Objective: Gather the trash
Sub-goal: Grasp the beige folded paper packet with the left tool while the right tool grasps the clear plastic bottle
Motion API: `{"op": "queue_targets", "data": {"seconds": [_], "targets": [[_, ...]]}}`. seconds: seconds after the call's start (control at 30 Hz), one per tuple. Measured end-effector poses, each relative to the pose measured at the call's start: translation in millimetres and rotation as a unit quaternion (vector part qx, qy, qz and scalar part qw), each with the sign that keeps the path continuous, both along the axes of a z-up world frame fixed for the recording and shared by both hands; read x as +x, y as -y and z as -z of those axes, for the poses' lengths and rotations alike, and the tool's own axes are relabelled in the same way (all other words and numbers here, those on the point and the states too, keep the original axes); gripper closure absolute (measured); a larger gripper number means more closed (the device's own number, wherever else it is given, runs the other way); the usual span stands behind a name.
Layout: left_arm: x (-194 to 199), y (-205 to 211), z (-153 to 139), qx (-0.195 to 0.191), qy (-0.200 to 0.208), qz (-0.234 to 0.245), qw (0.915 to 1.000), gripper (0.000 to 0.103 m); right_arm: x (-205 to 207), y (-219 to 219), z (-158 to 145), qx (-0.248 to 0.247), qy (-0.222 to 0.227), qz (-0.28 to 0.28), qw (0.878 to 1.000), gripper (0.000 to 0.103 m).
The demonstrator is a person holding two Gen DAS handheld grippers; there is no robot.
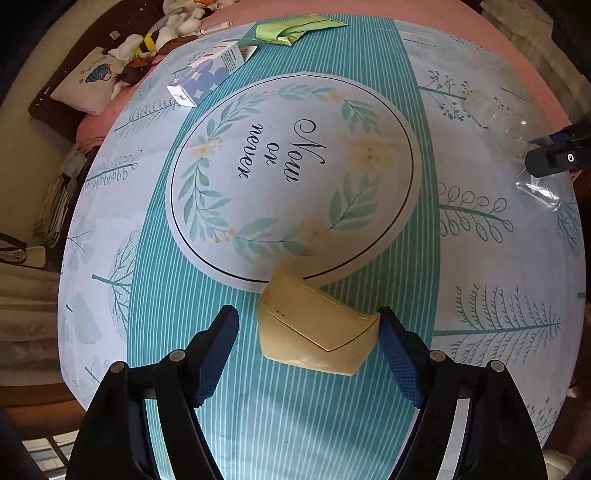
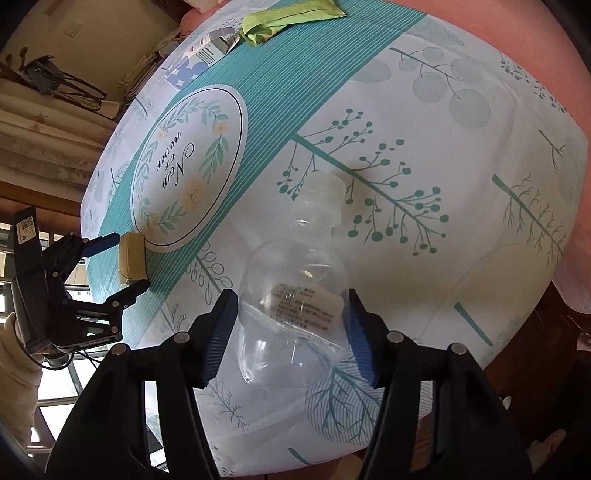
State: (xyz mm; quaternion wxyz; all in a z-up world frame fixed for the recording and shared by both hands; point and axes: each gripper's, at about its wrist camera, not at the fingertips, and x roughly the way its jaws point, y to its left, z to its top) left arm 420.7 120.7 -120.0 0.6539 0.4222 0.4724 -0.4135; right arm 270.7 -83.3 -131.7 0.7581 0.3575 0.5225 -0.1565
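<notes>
Items lying on the bedspread, counted:
- One cream box (image 1: 318, 330), sitting between the left jaws.
- One clear plastic bottle (image 2: 295, 295), lying between the right jaws.
- One white-and-blue carton (image 1: 208, 74), lying well beyond both sets of jaws.
- One green wrapper (image 1: 297, 28), lying farther beyond still.

Four pieces showing in all.

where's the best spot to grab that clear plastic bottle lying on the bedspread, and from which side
Grip the clear plastic bottle across its wide labelled body, coming from above. It lies on its side with the cap end pointing away, so the round flanks face outward. The right hand-held gripper already straddles that body, with its pads at the two flanks. The neck is narrower and ridged, probably a less steady hold.
</notes>
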Motion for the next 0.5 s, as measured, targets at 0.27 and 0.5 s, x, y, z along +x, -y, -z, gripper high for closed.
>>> {"op": "queue_targets", "data": {"seconds": [0.27,0.5], "targets": [[10.9,-1.0,-2.5,-0.007,-0.015,-0.073,0.9972,0.040,2.6,-1.0,0.2,0.004,0.008,-0.006,1.000,0.049],[-13.6,-9.8,-18.1,-0.030,-0.018,-0.159,0.9867,0.040,0.9,-5.5,-3.0,0.000,0.018,-0.026,1.000,0.051]]}}
